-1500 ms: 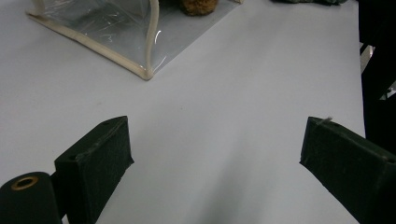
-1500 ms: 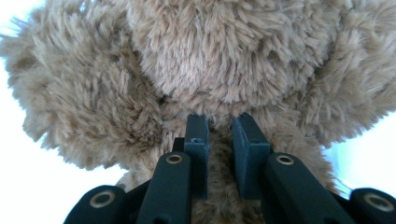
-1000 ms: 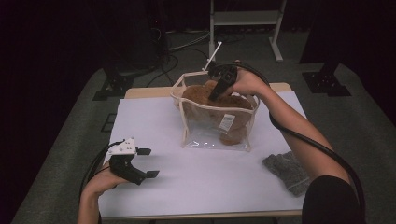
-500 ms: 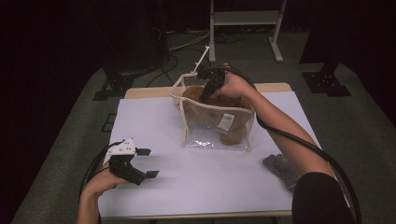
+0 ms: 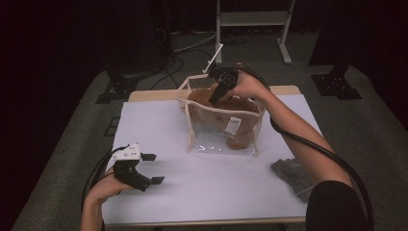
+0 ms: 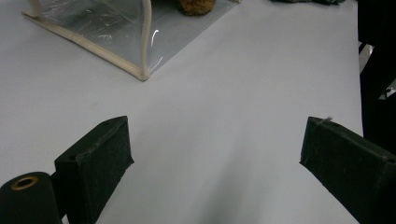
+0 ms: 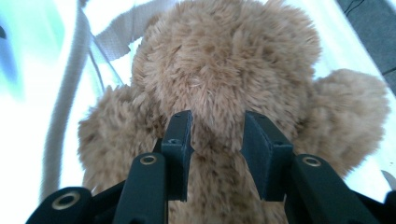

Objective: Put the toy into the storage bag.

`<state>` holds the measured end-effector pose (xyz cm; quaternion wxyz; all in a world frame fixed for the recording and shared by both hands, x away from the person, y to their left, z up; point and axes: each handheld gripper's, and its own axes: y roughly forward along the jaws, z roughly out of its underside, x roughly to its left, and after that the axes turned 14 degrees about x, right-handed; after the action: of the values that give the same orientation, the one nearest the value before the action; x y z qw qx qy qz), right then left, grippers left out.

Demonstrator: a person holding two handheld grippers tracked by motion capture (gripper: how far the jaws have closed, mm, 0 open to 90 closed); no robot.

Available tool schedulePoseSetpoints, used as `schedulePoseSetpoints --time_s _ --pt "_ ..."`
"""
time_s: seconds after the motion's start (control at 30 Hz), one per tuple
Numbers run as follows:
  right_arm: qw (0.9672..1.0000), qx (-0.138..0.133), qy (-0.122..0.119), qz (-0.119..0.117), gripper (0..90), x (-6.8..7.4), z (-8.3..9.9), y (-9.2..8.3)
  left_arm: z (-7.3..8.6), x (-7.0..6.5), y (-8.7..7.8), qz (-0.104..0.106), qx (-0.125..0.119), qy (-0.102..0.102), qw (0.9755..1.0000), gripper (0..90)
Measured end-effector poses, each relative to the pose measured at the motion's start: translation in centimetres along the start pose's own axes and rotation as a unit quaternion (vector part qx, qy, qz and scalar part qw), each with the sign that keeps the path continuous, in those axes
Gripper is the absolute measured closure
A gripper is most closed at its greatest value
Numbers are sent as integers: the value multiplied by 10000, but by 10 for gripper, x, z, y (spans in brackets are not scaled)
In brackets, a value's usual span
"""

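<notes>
A clear plastic bag (image 5: 211, 142) with cream trim stands at the table's far middle. A brown teddy bear (image 5: 240, 130) sits inside it. My right gripper (image 5: 212, 99) reaches down into the bag's mouth from above. In the right gripper view its jaws (image 7: 216, 135) straddle a fold of the bear's plush (image 7: 224, 60); they have just been opening, and the fur still fills the gap and touches both pads. My left gripper (image 5: 153, 168) rests low over the near left of the white table, open with nothing between its jaws (image 6: 215, 154). The bag's corner (image 6: 140, 70) lies ahead of it.
A grey cloth (image 5: 293, 173) lies near the table's right front edge. The bag's cream handle (image 5: 192, 79) sticks up at its far left side. A white shelf frame (image 5: 252, 21) stands on the floor beyond the table. White tabletop (image 5: 216, 187) spreads in front of the bag.
The right hand and its gripper have shifted slightly left over the bag's mouth. The left gripper has stayed where it was.
</notes>
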<state>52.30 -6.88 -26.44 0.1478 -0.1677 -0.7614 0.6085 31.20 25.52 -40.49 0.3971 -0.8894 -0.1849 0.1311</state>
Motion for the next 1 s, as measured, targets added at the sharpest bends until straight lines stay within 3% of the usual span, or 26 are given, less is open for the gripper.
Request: schedulePoseSetpoints --time_s 0.13,0.43,0.53,0.6,0.67,0.83,1.0 --pt "9999 -130 7 -32 598 1 6 -11 0 0 0 7 -4 -3 10000 78" --pt "9998 -142 -66 -100 610 7 22 -18 0 0 1 34 -16 1 10000 78" --pt "10000 40 -29 -79 639 6 30 -15 0 0 1 37 -7 6 10000 78" --pt "9993 363 8 23 668 4 37 -7 0 0 0 26 -6 19 10000 78" --pt "9987 517 21 34 688 3 41 -2 0 0 0 22 -10 9 10000 77" --pt "9980 629 5 -55 710 2 46 6 0 0 2 47 -6 -12 10000 78" --pt "9992 377 57 -108 676 1 50 1 0 0 1 31 21 23 10000 78"
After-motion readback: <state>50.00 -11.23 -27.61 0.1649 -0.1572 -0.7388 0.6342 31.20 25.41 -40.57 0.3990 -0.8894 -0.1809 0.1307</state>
